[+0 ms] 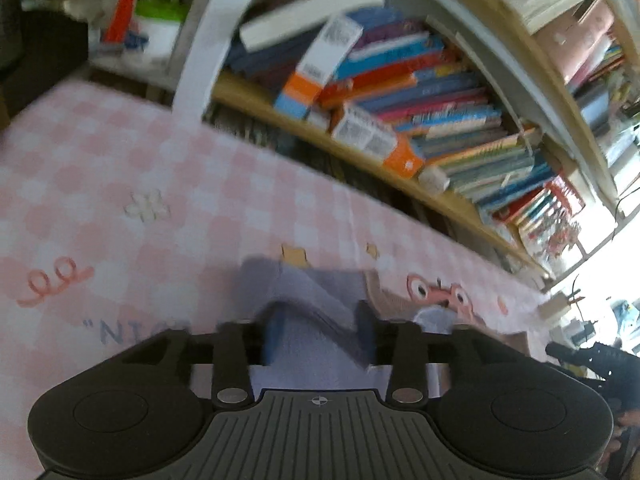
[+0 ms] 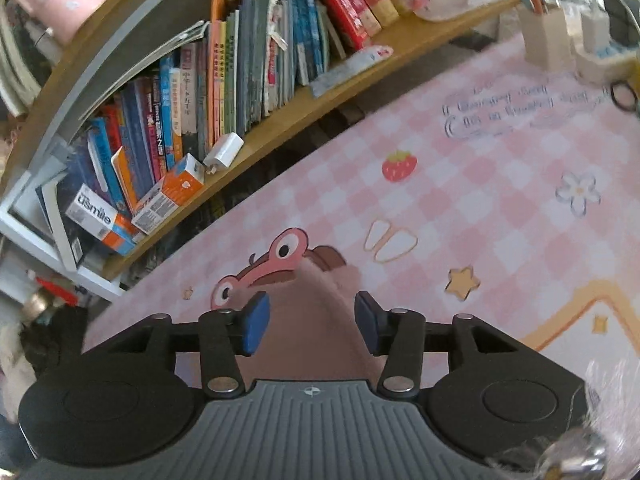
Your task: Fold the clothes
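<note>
A lavender-grey garment (image 1: 316,300) lies on the pink checked table mat (image 1: 120,184), rumpled, with a fold rising between the blue pads of my left gripper (image 1: 318,336). The jaws stand apart around the cloth; the view is blurred. A dusty-pink garment (image 2: 316,316) lies on the same mat (image 2: 500,184) in the right wrist view. My right gripper (image 2: 312,324) is open, one blue pad on each side of the raised pink fold, not pinching it. A corner of the pink garment also shows in the left wrist view (image 1: 384,296).
A bookshelf (image 1: 420,92) packed with books runs along the mat's far edge; it also shows in the right wrist view (image 2: 240,92). Small boxes (image 2: 160,200) lie on its lower shelf. A white pen holder (image 2: 546,36) stands at the mat's far right.
</note>
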Demonstrator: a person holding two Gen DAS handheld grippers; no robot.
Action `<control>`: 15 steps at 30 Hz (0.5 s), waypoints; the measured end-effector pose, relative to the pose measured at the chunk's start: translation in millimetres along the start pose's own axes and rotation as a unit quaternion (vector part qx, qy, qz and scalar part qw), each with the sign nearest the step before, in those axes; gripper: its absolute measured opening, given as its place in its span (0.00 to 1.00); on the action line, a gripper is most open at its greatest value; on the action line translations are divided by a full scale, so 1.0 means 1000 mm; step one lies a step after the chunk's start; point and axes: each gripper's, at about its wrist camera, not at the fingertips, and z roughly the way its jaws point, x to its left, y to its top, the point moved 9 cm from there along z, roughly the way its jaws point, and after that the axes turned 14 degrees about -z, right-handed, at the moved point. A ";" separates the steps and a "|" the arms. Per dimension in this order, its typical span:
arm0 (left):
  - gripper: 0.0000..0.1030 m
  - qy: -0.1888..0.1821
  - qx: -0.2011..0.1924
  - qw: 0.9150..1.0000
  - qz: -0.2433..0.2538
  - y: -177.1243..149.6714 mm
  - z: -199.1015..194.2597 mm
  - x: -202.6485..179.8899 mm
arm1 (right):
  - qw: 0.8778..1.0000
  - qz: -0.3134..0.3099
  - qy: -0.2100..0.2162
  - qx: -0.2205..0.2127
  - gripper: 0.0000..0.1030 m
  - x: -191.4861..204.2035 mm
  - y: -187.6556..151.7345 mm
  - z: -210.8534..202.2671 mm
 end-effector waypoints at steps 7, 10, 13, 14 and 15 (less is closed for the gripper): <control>0.61 0.043 -0.022 0.996 0.081 -0.003 0.004 0.000 | 0.992 -0.122 -0.039 0.016 0.44 0.005 -0.008 0.016; 0.61 0.031 -0.022 0.992 0.117 -0.003 0.015 -0.015 | 0.987 -0.154 -0.036 0.009 0.42 0.013 -0.005 0.027; 0.59 0.045 -0.026 0.986 0.156 0.000 0.030 -0.027 | 0.982 -0.181 -0.043 0.012 0.39 0.017 0.000 0.039; 0.38 0.049 -0.023 0.986 0.160 0.001 0.035 -0.028 | 0.982 -0.185 -0.042 0.018 0.32 0.016 -0.001 0.043; 0.22 0.051 -0.017 0.986 0.160 0.001 0.040 -0.028 | 0.981 -0.188 -0.040 0.023 0.14 0.016 -0.001 0.046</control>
